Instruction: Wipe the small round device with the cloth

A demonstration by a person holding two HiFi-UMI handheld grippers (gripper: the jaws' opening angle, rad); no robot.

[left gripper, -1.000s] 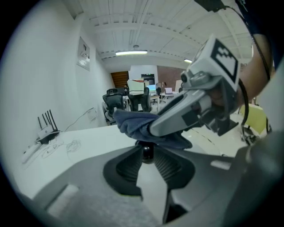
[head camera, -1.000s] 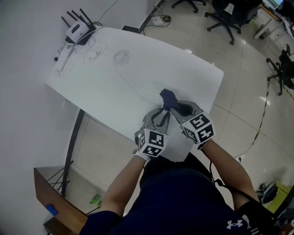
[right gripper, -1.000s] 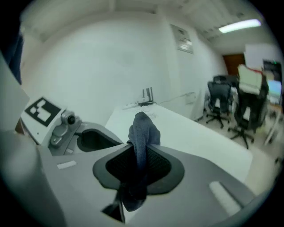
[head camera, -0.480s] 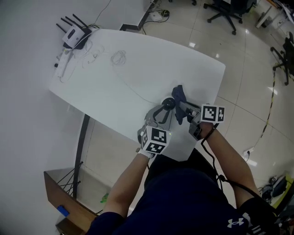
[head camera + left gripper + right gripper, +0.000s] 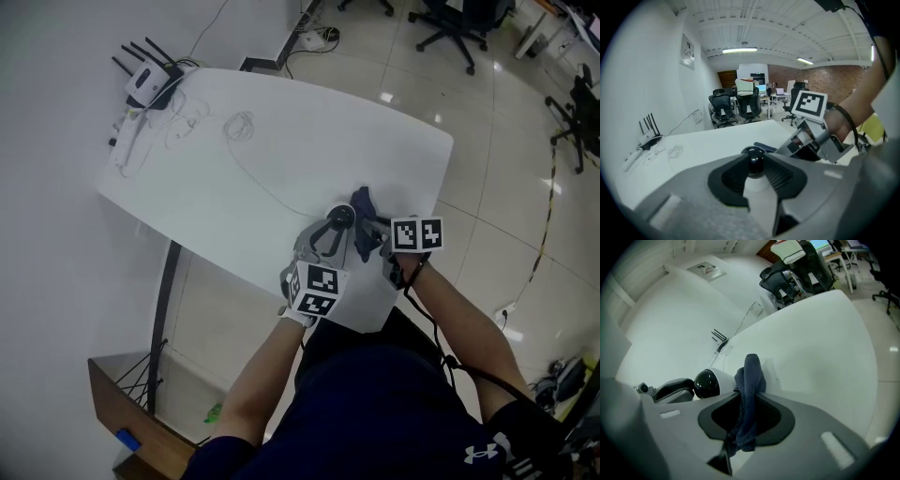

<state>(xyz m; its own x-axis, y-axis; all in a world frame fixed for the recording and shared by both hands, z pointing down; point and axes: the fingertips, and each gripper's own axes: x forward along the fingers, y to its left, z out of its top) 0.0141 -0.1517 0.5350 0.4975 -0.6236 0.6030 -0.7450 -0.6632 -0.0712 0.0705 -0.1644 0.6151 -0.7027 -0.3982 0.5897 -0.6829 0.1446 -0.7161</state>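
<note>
The small round device (image 5: pixel 339 216), a white body with a glossy black dome (image 5: pixel 753 160), is held just above the white table (image 5: pixel 281 141) near its front edge. My left gripper (image 5: pixel 335 225) is shut on the device's white base (image 5: pixel 757 183). My right gripper (image 5: pixel 369 225) is shut on a dark blue cloth (image 5: pixel 749 390), which stands up out of its jaws. The cloth (image 5: pixel 364 204) is right beside the device (image 5: pixel 707 383), on its right side in the head view. Whether they touch I cannot tell.
A white router with black antennas (image 5: pixel 150 80) and loose cables (image 5: pixel 239 122) lie at the table's far left corner. A thin wire runs from there towards the device. Office chairs (image 5: pixel 459 23) stand on the tiled floor beyond the table. A wooden piece (image 5: pixel 131 412) sits at lower left.
My right gripper has rolled over, so its marker cube shows a different face, and it has sunk with the cloth from over the device to its right side. The left gripper stayed put.
</note>
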